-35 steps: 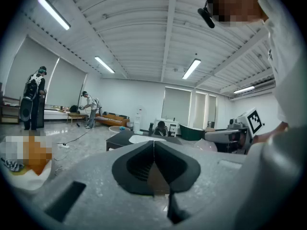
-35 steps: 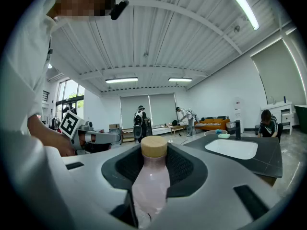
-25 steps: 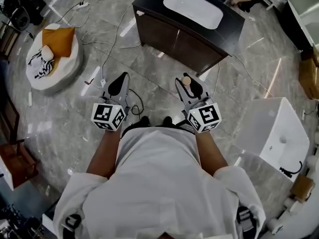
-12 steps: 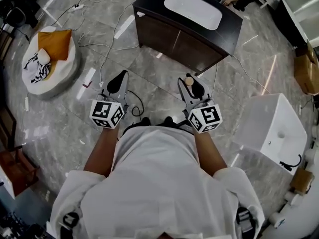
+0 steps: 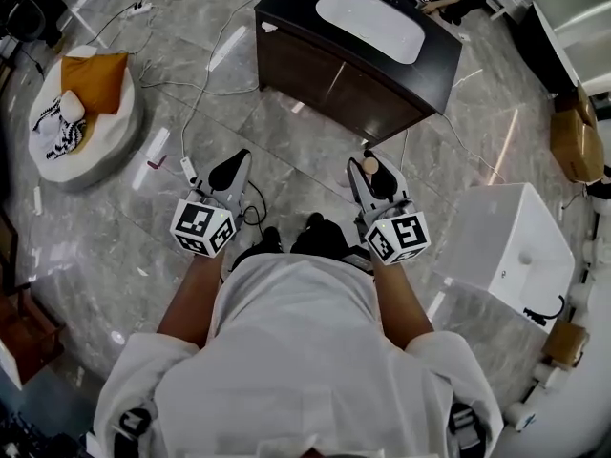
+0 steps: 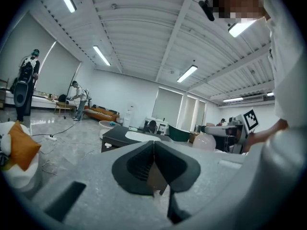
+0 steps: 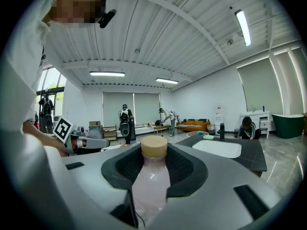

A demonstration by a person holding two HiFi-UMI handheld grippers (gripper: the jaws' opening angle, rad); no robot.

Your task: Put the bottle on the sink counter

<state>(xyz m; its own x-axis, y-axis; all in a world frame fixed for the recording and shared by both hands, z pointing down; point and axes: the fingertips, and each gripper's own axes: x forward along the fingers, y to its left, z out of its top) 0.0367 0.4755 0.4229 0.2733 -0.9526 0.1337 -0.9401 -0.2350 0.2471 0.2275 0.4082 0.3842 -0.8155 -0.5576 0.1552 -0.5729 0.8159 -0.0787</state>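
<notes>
The head view looks down on the person's white sleeves and both tools held out over grey marble floor, with the dark sink counter [image 5: 315, 46] and its white basin [image 5: 370, 22] standing well ahead of them. From here only the tan cap [image 5: 368, 166] of the bottle shows at the tip of the right gripper [image 5: 374, 177]. The right gripper view gives what that angle lacks: the pale pink bottle [image 7: 151, 181] stands upright between the two dark pads, which are clamped on its neck and body, cap uppermost, with the counter off to the right beyond it. The left gripper [image 5: 232, 168] is a dark wedge from above. The left gripper view shows its jaws pressed together along one seam with nothing between them, and the counter lies low behind them. Only the head view takes in the round white cushion bed with an orange pillow [image 5: 94, 81] at the left, the white block [image 5: 511, 241] at the right and the cardboard box [image 5: 575, 146] beyond it. Against a second ago, both grippers sit slightly lower in the head view, and the bottle stays gripped, short of the counter. The cushion bed has slid toward the left edge, and more of the cardboard box has come into sight.
</notes>
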